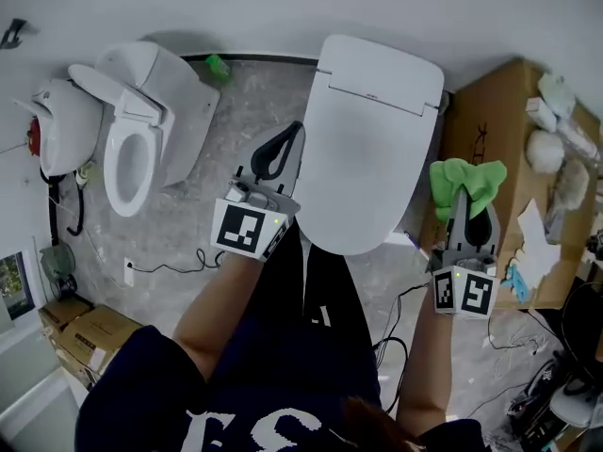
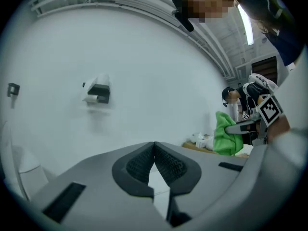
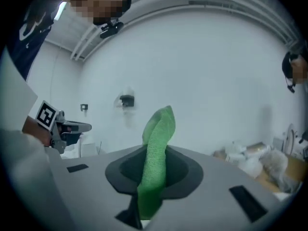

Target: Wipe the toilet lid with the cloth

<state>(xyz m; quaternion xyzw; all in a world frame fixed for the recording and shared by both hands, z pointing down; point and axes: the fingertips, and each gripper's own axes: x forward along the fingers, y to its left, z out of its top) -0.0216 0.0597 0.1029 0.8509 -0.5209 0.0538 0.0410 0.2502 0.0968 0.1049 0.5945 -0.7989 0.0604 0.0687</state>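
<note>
Head view puts you standing over a white toilet with its toilet lid [image 1: 372, 130] down, the lid filling the middle of the picture; your left gripper [image 1: 281, 149] sits at the lid's left edge, its tips overlapping that edge from above, though you cannot tell from here whether they touch it. Your right gripper [image 1: 476, 217] is off to the right of the lid, not over it; the green cloth [image 1: 468, 183] bunches out past its tips, in front of a cardboard box [image 1: 495, 121] that stands just beside the toilet. A second toilet [image 1: 141, 135] with its seat cover raised stands well to the left; thin cables [image 1: 170, 269] trail over the grey floor [image 1: 250, 102] between the two.

Left gripper view shows your left gripper [image 2: 154, 150] clenched, the two dark pads meeting at their tips with nothing between them; it looks toward a plain white wall [image 2: 144, 71], and the cloth [image 2: 225, 134] shows at the right edge in the other gripper's hold.

Right gripper view shows your right gripper [image 3: 154, 163] clamped tight on the cloth [image 3: 159, 138]; a folded green strip rises upright from between the pads and leans a little to the right at its top; your left gripper [image 3: 65, 128] shows small at the left.
</note>
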